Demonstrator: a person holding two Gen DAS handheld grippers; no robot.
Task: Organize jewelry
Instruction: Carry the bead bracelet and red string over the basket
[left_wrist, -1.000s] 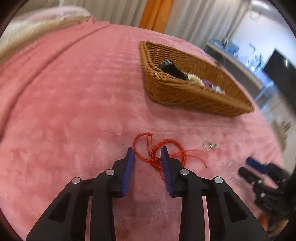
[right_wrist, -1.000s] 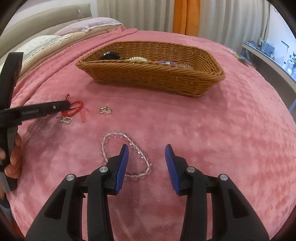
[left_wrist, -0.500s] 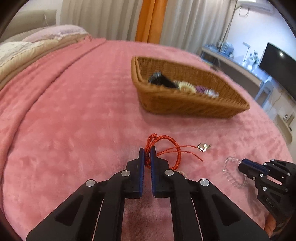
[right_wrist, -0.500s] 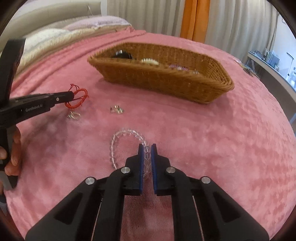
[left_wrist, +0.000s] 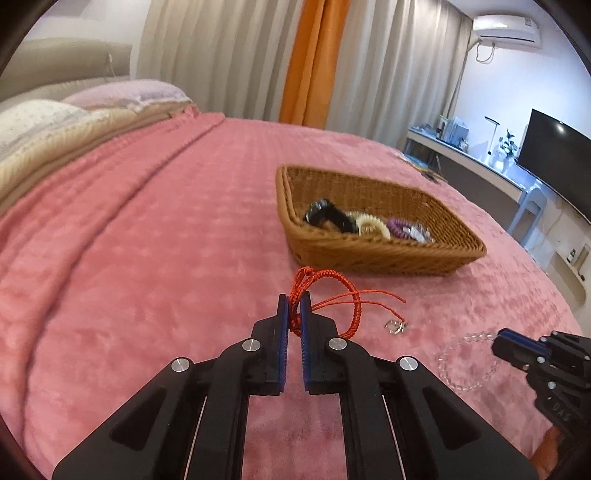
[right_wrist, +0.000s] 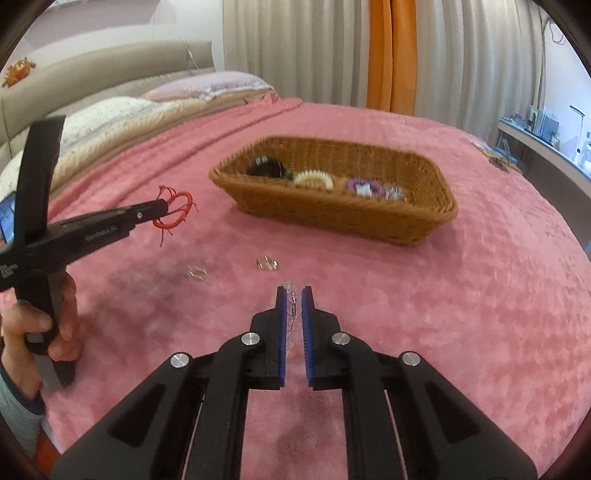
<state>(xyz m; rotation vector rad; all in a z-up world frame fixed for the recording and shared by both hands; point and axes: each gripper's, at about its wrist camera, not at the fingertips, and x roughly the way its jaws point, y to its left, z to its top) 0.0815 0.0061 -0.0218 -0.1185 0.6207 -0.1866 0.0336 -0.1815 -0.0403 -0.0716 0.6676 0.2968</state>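
Both tongs have just clamped and lifted — left tongs (left_wrist: 294, 314) pinch the red braided cord bracelet (left_wrist: 328, 295), right tongs (right_wrist: 293, 306) the clear bead bracelet (right_wrist: 291, 295) — ready for the wicker basket (right_wrist: 332, 218), upper centre.

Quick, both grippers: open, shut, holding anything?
Left gripper: shut on the red cord bracelet, lifted off the bed.
Right gripper: shut on the clear bead bracelet.
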